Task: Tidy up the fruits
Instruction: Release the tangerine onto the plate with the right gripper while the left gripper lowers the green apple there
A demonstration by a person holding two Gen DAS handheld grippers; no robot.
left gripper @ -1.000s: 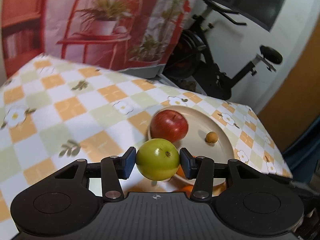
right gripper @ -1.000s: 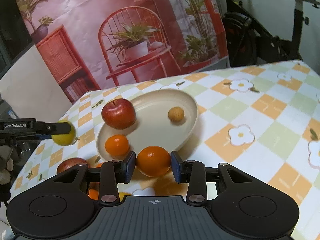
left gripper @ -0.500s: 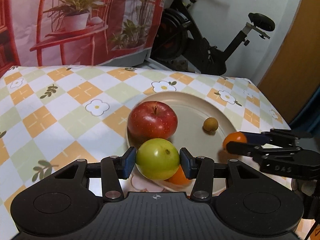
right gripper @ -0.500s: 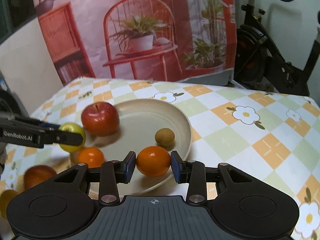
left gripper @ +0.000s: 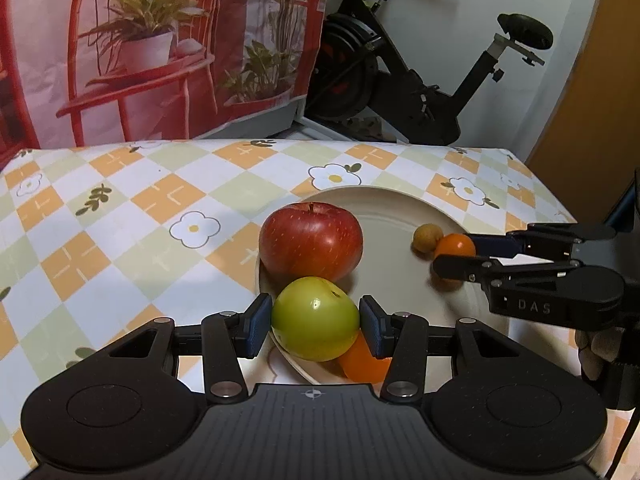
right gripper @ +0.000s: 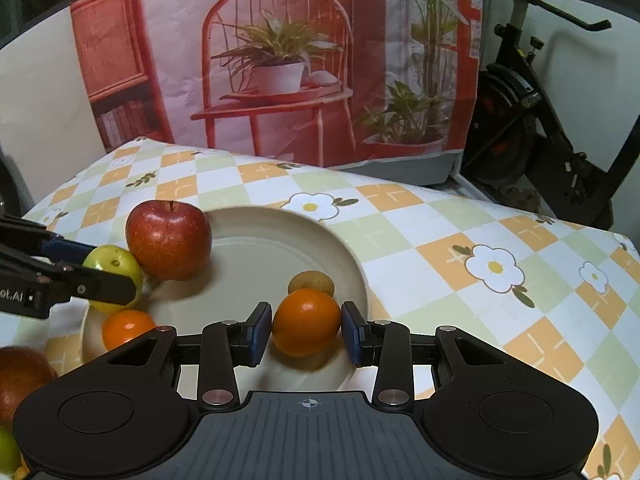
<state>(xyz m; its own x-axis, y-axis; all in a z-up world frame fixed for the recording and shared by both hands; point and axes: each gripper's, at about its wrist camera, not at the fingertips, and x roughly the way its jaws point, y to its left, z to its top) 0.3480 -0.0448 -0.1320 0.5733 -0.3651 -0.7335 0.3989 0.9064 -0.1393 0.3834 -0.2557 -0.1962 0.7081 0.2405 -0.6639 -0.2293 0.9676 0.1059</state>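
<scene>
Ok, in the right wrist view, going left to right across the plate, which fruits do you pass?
Small yellow-green apple in the left gripper, big red apple, then the round orange in the right gripper, all over the beige plate.

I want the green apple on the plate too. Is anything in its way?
Yes. The big red apple sits just past the round green apple held by the left gripper, and a small orange lies beside it on the beige plate.
</scene>
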